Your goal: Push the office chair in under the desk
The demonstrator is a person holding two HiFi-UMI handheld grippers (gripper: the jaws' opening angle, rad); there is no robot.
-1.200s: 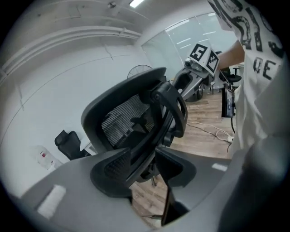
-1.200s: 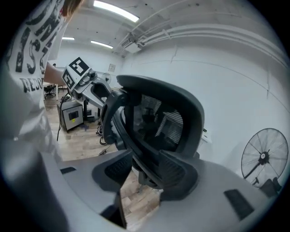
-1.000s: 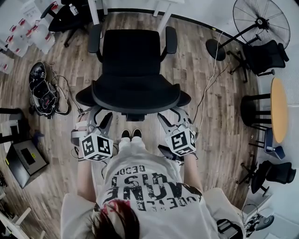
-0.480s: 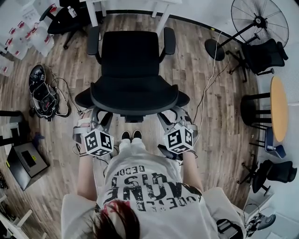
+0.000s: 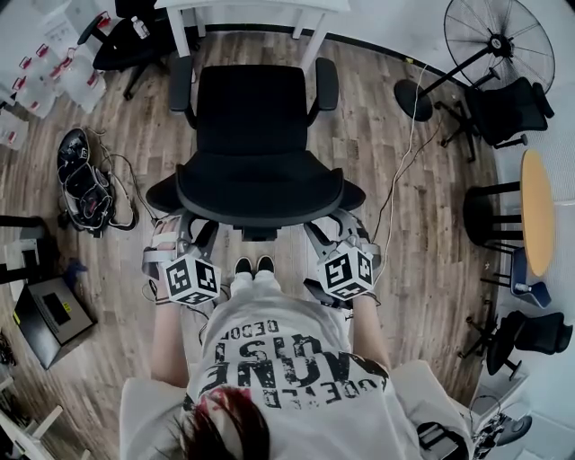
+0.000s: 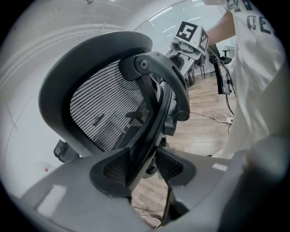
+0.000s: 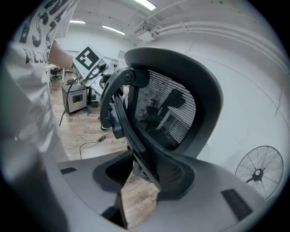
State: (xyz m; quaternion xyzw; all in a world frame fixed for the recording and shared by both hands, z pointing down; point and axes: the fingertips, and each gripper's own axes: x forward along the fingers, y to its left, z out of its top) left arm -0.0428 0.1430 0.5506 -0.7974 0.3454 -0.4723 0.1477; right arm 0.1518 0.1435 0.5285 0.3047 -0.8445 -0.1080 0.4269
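In the head view, the office chair (image 5: 256, 135) is standing on the wooden floor (image 5: 395, 269), its seat facing the white desk (image 5: 310, 36) at the floor's far edge. The left gripper (image 5: 191, 229) and right gripper (image 5: 332, 229) are reaching to its backrest.

In the left gripper view, the left gripper (image 6: 140, 165) is grasping the office chair (image 6: 104, 113) by its backrest frame.

In the right gripper view, the right gripper (image 7: 145, 174) is likewise clenching the office chair (image 7: 172, 108) by the frame.

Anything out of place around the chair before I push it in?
Chair sits square to the desk. Only oddity: a loose white cable trails over the floor on its right, where casters might snag it.
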